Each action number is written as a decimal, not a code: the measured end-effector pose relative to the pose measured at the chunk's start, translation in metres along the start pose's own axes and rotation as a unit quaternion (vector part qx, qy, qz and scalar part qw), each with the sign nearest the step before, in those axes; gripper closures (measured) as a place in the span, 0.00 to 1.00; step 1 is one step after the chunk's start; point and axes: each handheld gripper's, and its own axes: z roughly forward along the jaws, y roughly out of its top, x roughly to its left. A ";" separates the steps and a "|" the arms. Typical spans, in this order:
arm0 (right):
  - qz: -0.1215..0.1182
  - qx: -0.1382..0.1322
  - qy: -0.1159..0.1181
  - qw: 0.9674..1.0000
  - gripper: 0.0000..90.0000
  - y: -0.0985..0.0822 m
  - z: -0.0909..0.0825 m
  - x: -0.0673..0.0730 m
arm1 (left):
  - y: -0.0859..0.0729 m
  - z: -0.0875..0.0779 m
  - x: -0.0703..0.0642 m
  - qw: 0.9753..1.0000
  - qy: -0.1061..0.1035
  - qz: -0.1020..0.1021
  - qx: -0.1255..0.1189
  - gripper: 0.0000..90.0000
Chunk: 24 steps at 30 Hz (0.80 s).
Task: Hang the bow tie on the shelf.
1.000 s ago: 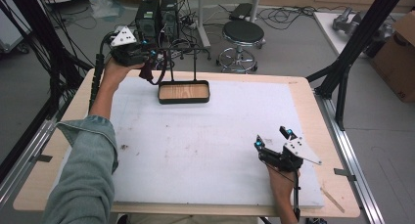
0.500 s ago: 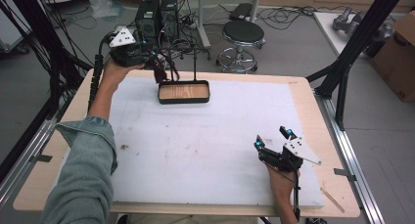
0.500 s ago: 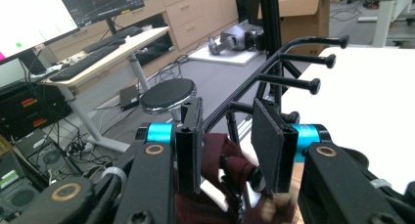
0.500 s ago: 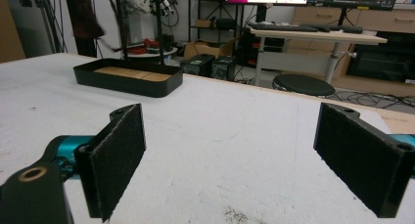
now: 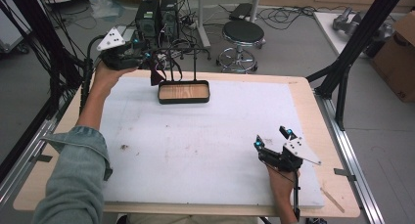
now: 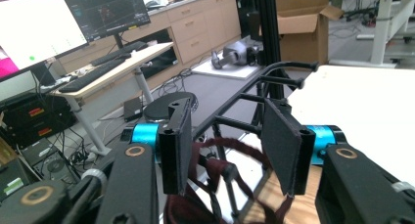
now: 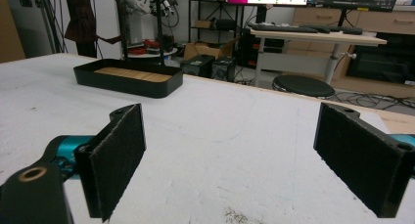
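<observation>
A black stand with a wooden-floored tray and a thin rack of bars sits at the far middle of the white mat. A dark red fabric loop hangs at the rack's left end, seemingly over a bar. My left gripper hovers level beside it. Its jaws have just been opening, and the loop lies low between them, with the pads off it. My right gripper rests at the front right, wide open and holding nothing. From there the tray and the loop appear far off.
The white mat covers most of the wooden table. Black frame posts stand at the right and left edges. A stool and computer cases are on the floor behind the table.
My left gripper's jaws have spread apart and the hand has shifted slightly with a small rise. The dark red loop hangs by the rack. The right gripper has not moved.
</observation>
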 end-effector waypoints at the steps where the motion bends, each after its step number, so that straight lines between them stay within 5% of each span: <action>1: 0.000 0.000 0.000 1.000 0.12 0.000 0.000 0.000 | 0.000 0.000 0.000 1.000 0.000 0.000 0.000 0.60; 11: -0.006 0.001 0.002 1.000 0.12 0.001 0.001 0.001 | -0.005 -0.035 -0.022 1.000 -0.002 0.016 0.009 0.55; 24: -0.008 0.004 0.002 1.000 0.12 0.001 0.001 0.002 | -0.018 -0.074 -0.044 1.000 -0.004 -0.002 0.015 0.48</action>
